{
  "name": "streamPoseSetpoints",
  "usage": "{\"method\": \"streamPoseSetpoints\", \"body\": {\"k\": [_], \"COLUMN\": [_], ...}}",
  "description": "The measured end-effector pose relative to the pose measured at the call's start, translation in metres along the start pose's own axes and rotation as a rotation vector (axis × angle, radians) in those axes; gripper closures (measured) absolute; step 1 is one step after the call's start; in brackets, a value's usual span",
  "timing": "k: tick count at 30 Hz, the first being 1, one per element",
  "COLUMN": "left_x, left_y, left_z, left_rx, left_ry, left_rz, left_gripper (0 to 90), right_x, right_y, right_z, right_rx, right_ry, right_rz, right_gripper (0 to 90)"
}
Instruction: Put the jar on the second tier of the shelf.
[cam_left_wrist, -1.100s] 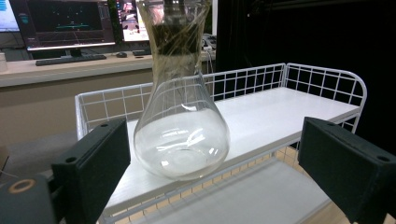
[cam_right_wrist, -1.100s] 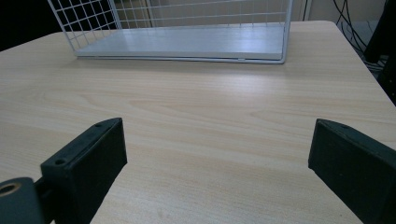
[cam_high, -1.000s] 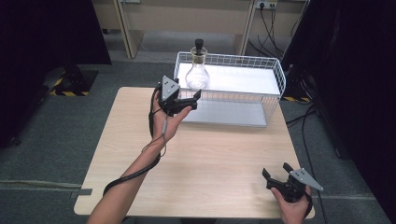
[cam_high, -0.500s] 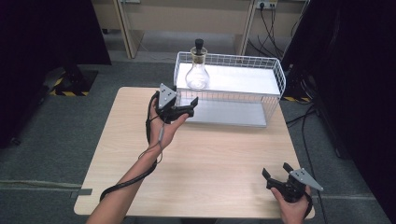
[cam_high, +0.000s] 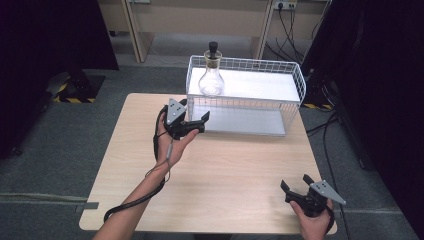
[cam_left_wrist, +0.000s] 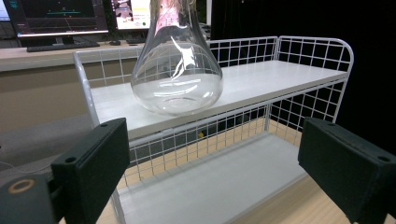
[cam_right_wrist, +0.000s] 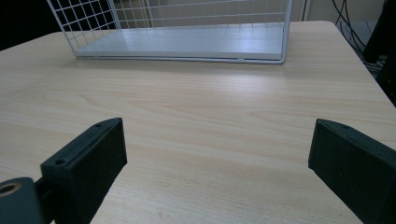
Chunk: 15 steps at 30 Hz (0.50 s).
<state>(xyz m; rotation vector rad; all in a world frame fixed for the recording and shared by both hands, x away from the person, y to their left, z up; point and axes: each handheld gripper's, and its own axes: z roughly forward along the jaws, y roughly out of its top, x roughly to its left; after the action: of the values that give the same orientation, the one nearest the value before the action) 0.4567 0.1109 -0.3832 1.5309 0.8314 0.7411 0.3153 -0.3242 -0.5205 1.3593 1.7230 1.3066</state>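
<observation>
Glass flask: clear, with a wide rounded bulb tapering to a narrow neck; closed by a dark stopper. Reflections and a little pink tint are seen in the glass in the left gripper view. It is stood upright on the upper shelf of the wire rack, at that shelf's left end as seen from the high view.

Wire rack: white mesh walls, two flat pale shelves, placed at the far edge of the table. The lower shelf is seen bare in the right gripper view.

Table: light wood grain, rectangular.

Left gripper: held above the table just before the rack's left front corner, pointed toward the rack; its jaws are spread wide, nothing between them. The flask is seen beyond and above them, apart from both pads.

Right gripper: held low near the table's near right corner, well apart from the rack; its jaws are likewise spread wide over bare tabletop, with nothing gripped.
</observation>
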Motion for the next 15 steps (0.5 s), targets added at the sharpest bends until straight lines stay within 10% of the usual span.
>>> {"method": "streamPoseSetpoints", "body": {"k": [15], "left_x": [0.000], "left_y": [-0.017], "left_z": [-0.013], "left_rx": [0.015], "left_ry": [-0.017], "left_rz": [-0.003], "left_gripper": [8.9], "right_x": [0.000], "right_y": [0.000], "right_z": [0.000], "right_rx": [0.000], "right_ry": [0.001], "right_rz": [0.000], "right_gripper": [4.6]}}
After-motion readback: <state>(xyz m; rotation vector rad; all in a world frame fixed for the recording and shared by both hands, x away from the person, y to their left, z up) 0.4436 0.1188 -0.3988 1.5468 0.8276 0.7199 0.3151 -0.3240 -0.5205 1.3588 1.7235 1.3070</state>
